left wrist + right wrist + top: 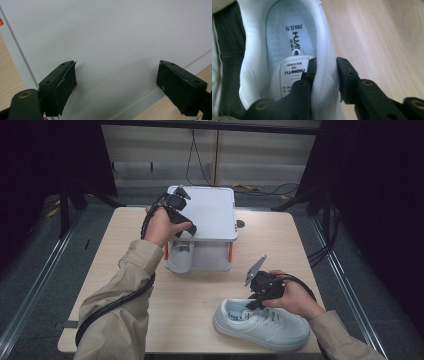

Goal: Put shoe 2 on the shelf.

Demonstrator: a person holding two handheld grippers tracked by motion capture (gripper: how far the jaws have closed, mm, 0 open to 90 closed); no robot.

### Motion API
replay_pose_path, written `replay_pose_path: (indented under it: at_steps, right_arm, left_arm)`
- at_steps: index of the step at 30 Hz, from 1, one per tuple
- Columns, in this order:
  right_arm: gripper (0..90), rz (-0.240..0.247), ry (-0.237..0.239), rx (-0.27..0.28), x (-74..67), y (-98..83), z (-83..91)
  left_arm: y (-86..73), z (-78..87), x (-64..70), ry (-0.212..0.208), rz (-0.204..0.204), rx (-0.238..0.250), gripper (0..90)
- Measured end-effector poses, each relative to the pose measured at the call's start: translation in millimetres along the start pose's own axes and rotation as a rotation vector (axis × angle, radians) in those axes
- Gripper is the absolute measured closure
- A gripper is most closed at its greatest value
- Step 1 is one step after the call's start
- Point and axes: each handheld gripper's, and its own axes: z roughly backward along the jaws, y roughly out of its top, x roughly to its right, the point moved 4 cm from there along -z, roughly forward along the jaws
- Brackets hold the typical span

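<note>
light: even, from overhead, table [200, 290] bright | surround: dark at both sides | shadows: soft, short under shoe [262, 324] | glare: none | blur: jaws soft at close range in both gripper views; insole print beyond right jaws sharp | edges: slight bending in high view

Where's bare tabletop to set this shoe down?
Free: the strip between the white shoe and the rack, and the table's right side beside the rack. Crowded: the left front, under the left sleeve.
</note>
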Motion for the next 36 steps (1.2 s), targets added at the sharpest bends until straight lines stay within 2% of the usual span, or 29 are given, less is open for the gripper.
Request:
replay_pose_path:
  at_steps: [1,2,4,6,8,9,12,14,16,17,18,19,20,21,22,23,25,26,29,30,31,32,34,35,36]
  right_arm:
    - [77.5,0.004,0.005,-0.006,3.0,1.1,1.0]
    - [78.6,0.034,-0.011,-0.016,9.9,2.9,4.5]
    - [78.8,0.032,-0.013,-0.016,12.5,3.9,6.7]
    - [78.8,0.067,-0.049,0.005,27.0,13.3,15.5]
    - [78.7,0.072,-0.050,0.007,30.2,16.5,16.7]
    - [78.5,0.091,-0.061,0.016,36.3,23.0,16.8]
    - [77.2,0.124,-0.052,0.001,43.7,36.7,7.8]
    - [74.1,0.117,-0.038,-0.009,42.6,43.5,-4.0]
    - [67.5,0.126,-0.029,0.028,37.5,46.7,-9.1]
    - [60.5,0.114,-0.034,0.036,36.0,46.9,-8.8]
    - [49.7,0.069,-0.026,0.047,32.8,46.5,-6.7]
    - [45.4,0.053,-0.034,0.043,31.1,45.2,-4.4]
    - [37.4,0.024,-0.079,0.032,30.6,41.9,0.2]
    - [36.6,0.000,-0.096,0.050,31.3,39.3,4.3]
    - [36.6,-0.026,-0.087,0.070,31.2,36.1,10.2]
    - [36.6,-0.026,-0.087,0.070,31.2,36.1,10.2]
    - [35.9,-0.050,-0.108,0.108,30.6,23.3,27.6]
    - [35.9,-0.050,-0.108,0.108,30.6,23.3,27.6]
    - [33.0,-0.077,-0.106,0.077,26.0,3.5,35.9]
    - [30.7,-0.103,-0.110,0.049,24.1,-9.9,34.8]
    - [30.7,-0.103,-0.110,0.049,24.1,-9.9,34.8]
    - [29.6,-0.120,-0.111,0.039,22.8,-21.3,32.6]
    - [28.1,-0.132,-0.105,0.040,22.2,-27.9,30.9]
    - [24.6,-0.146,-0.116,0.021,22.3,-41.9,26.1]
    - [24.6,-0.146,-0.116,0.021,22.3,-41.9,26.1]
  left_arm:
    - [-0.2,0.1,-0.1,-0.001,-0.001,0.001,15.7]
    - [-0.4,0.1,0.2,-0.004,0.005,0.003,15.7]
    - [-0.6,0.3,-0.1,-0.006,0.002,0.003,15.7]
    - [-0.4,0.3,-0.8,-0.011,-0.002,0.003,15.7]
    - [-0.3,0.1,-0.7,-0.009,-0.004,0.004,15.7]
    - [-0.3,0.0,-0.7,-0.007,-0.008,0.005,15.7]
    - [-0.3,-0.3,-0.4,-0.007,-0.008,0.009,15.5]
    - [-0.3,-0.3,-0.8,-0.011,-0.010,0.009,15.4]
    - [-0.2,-0.3,-1.0,-0.012,-0.012,0.008,15.4]
    - [0.1,-0.4,-1.1,-0.011,-0.016,0.007,15.4]
    - [0.2,-0.6,-1.0,-0.010,-0.016,0.007,15.4]
    - [0.1,-0.7,-0.7,-0.009,-0.017,0.006,15.0]
    - [-0.1,-0.8,-0.4,-0.007,-0.011,0.010,14.8]
    - [-0.1,-0.8,-0.4,-0.007,-0.011,0.010,14.8]
    - [-0.7,-0.8,0.0,-0.008,-0.007,0.017,14.8]
    - [-0.7,-0.8,0.0,-0.008,-0.007,0.017,14.8]
    - [-1.3,-0.8,-0.2,-0.007,-0.008,0.024,14.8]
    - [-1.6,-0.7,-0.4,-0.007,-0.011,0.025,14.8]
    - [-1.9,-0.6,-0.3,-0.007,-0.009,0.028,14.8]
    - [-1.7,-0.6,-0.3,-0.007,-0.010,0.026,14.8]
    - [-1.8,-0.5,-0.4,-0.007,-0.010,0.026,14.8]
    - [-2.0,-0.6,-0.2,-0.007,-0.009,0.030,14.8]
    - [-2.2,-0.7,0.1,-0.007,-0.005,0.032,14.8]
    - [-2.3,-0.6,0.0,-0.007,-0.005,0.032,14.8]
    - [-2.3,-0.5,-0.2,-0.006,-0.008,0.032,14.8]
